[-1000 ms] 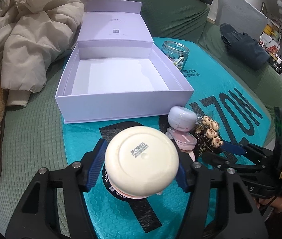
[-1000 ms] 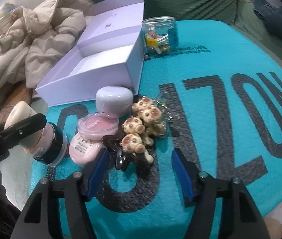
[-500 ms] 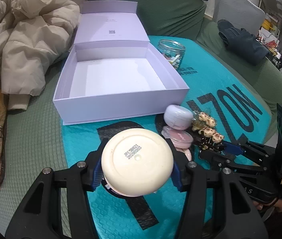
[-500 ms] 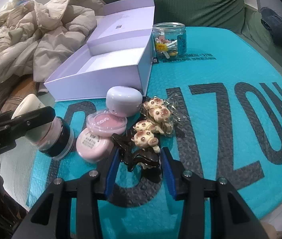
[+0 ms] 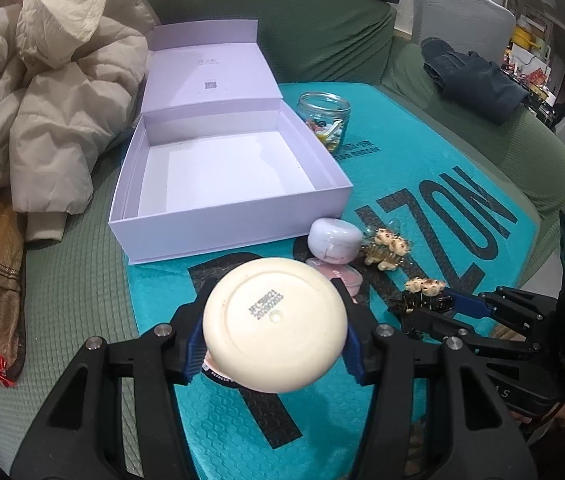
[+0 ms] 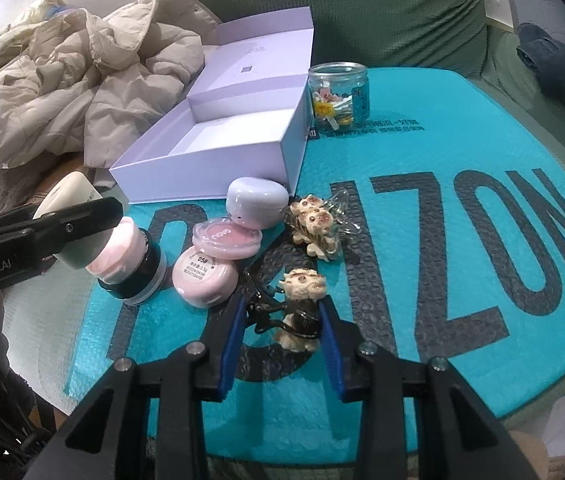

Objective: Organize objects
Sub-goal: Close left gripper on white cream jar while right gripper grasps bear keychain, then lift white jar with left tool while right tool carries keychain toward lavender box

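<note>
Left wrist view
Left gripper [image 5: 274,344]: clenched on a cream-based cosmetic jar [image 5: 275,326], its blue pads [image 5: 194,346] pressed to either side; the jar's stamped underside faces the camera.
Gift box [image 5: 222,222]: lilac, open and unfilled, lid folded back, lying beyond the jar on the teal mailer [image 5: 422,184].
Glass jar [image 5: 324,120]: just beside the box's far right corner, holding small coloured items.
Right gripper [image 5: 428,300]: at right, pinching a bear hair clip [image 5: 424,286].
Surroundings: beige puffer jacket [image 5: 50,100] at left on the green sofa cover [image 5: 78,292].

Right wrist view
Right gripper [image 6: 280,320]: grasping the bear hair clip [image 6: 302,304], raised off the mailer [image 6: 462,248].
Remaining items: packet of bear clips [image 6: 316,226], lilac earbud case [image 6: 256,200] and two pink compacts [image 6: 214,256], clustered near the box's [image 6: 218,160] front corner.
Left gripper: jaws in view at left, holding the cosmetic jar [image 6: 122,256] tilted, black cap downward.
</note>
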Demonstrator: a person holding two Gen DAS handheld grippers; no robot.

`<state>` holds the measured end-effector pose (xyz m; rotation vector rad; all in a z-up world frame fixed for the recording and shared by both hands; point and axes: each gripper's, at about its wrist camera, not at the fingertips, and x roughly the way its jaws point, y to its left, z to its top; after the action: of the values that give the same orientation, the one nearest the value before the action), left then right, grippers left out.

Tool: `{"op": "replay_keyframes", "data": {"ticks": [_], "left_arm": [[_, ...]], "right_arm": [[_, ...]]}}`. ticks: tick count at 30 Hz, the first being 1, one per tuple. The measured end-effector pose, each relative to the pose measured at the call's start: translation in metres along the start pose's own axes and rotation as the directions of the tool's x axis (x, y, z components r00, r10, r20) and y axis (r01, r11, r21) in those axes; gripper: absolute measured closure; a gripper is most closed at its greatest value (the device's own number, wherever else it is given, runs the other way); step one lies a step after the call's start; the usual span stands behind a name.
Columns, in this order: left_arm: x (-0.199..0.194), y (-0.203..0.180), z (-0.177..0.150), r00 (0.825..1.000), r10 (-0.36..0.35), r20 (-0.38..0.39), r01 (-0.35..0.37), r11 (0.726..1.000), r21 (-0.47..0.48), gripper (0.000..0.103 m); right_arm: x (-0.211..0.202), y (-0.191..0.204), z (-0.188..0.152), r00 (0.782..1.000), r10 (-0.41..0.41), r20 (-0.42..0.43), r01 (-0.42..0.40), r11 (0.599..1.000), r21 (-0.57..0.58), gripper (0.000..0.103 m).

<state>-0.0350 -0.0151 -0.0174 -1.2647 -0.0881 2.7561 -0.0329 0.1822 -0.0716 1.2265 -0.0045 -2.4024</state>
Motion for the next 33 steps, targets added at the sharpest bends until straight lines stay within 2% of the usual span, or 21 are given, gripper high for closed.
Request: {"op": "replay_keyframes", "data": {"ticks": [8, 17, 24, 33], "left_arm": [[-0.008, -0.012, 0.006, 1.0, -0.01, 0.006, 0.01, 1.0, 0.028, 0.051], [-0.014, -0.022, 0.025, 0.999, 0.027, 0.018, -0.028, 0.998, 0.064, 0.051], [-0.004, -0.028, 0.046, 1.0, 0.005, 0.011, -0.006, 0.995, 0.095, 0.051], [0.014, -0.023, 0.068, 1.0, -0.003, 0.0, 0.003, 0.993, 0.121, 0.051]], "right_arm": [[-0.017, -0.001, -0.002, 0.999, -0.001, 0.033, 0.001, 1.0, -0.005, 0.067], [-0.033, 0.003, 0.007, 0.997, 0.01, 0.074, -0.008, 0.999, -0.031, 0.067], [-0.038, 0.004, 0.018, 0.995, 0.02, 0.098, -0.014, 0.998, -0.059, 0.067], [-0.028, 0.004, 0.046, 0.997, 0.023, 0.079, -0.015, 0.995, -0.098, 0.067]]}}
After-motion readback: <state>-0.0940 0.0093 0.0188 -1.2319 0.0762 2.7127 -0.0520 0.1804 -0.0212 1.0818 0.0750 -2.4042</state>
